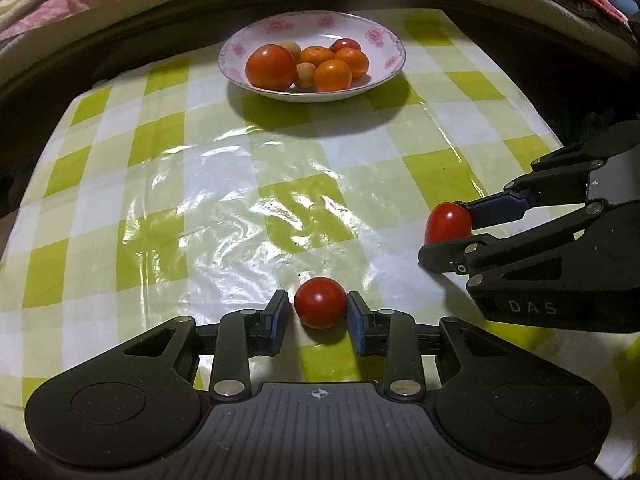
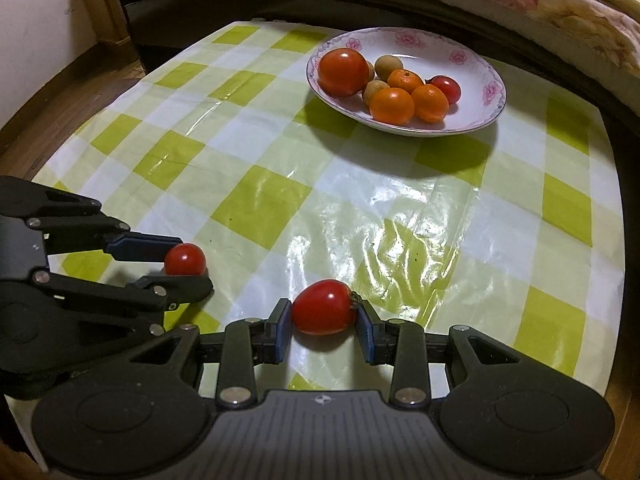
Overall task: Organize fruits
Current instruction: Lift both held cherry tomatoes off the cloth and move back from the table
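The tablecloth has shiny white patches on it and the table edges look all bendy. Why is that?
In the left wrist view, light glares off the glossy, wrinkled tablecloth ahead of the left gripper; the fisheye lens bows the table's edges. In the right wrist view, the same glare sits beyond the right gripper, and the plate casts a dark shadow toward the camera.

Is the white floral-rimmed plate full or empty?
Partly full: the white floral-rimmed plate holds a large red tomato and smaller orange, tan and red fruits.
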